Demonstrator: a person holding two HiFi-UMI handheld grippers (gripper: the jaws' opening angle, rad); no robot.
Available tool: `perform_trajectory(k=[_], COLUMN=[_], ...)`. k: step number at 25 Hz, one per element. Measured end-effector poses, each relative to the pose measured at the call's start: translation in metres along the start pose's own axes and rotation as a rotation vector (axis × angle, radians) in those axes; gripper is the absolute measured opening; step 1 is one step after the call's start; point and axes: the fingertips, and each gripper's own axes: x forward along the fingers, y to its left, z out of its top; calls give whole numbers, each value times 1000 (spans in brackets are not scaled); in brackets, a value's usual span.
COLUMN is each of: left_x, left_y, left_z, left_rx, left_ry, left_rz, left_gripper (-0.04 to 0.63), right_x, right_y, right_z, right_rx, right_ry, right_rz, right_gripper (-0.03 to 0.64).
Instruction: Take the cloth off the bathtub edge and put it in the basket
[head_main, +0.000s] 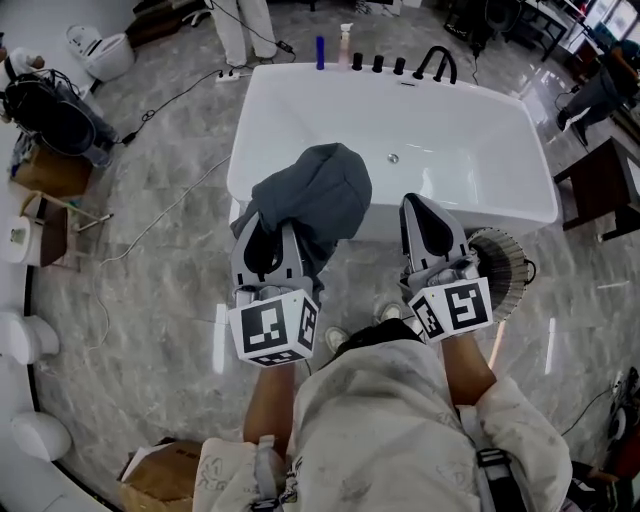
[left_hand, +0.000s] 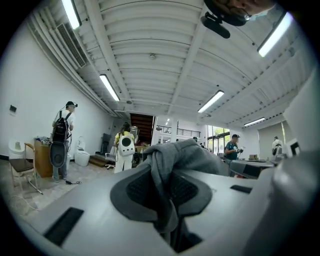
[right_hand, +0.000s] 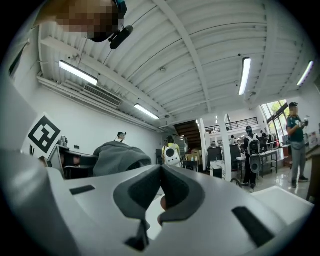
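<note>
Left gripper pinches the grey cloth: in the left gripper view a fold of the cloth runs down between the two dark pads of the left gripper, and the jaws are closed onto it. The rest of the fabric bunches in a rounded mound over and just beyond the jaw tips. In the head view that mound lies across the near rim of the white bathtub, towards its left corner; whether it touches the rim cannot be told. Beside it, the right gripper points the same way with its tip at the tub's near edge. Its jaws are pressed together at the tips with nothing between them, as the right gripper view shows, and there the cloth sits off to the left, apart from it. A pale ribbed basket stands on the floor just right of the right gripper, near the tub's near right corner.
</note>
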Motion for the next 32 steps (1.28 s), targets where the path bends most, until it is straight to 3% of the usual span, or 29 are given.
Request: perform_trajectory(k=[7, 12, 32], left_x=[17, 25, 45], left_y=[-54, -114, -411], left_z=[16, 4, -16], left_rx=[26, 34, 77], left_ry=[-28, -15, -5], left_rz=[-94, -164, -501], left_gripper=[63, 63, 63], right_x=[-38, -86, -327], right_y=[-52, -109, -329], right_z=[20, 19, 13], right_rx=[-5, -4, 50], right_ry=[-43, -38, -61], right_rz=[-131, -233, -654], right_gripper=[-12, -12, -12])
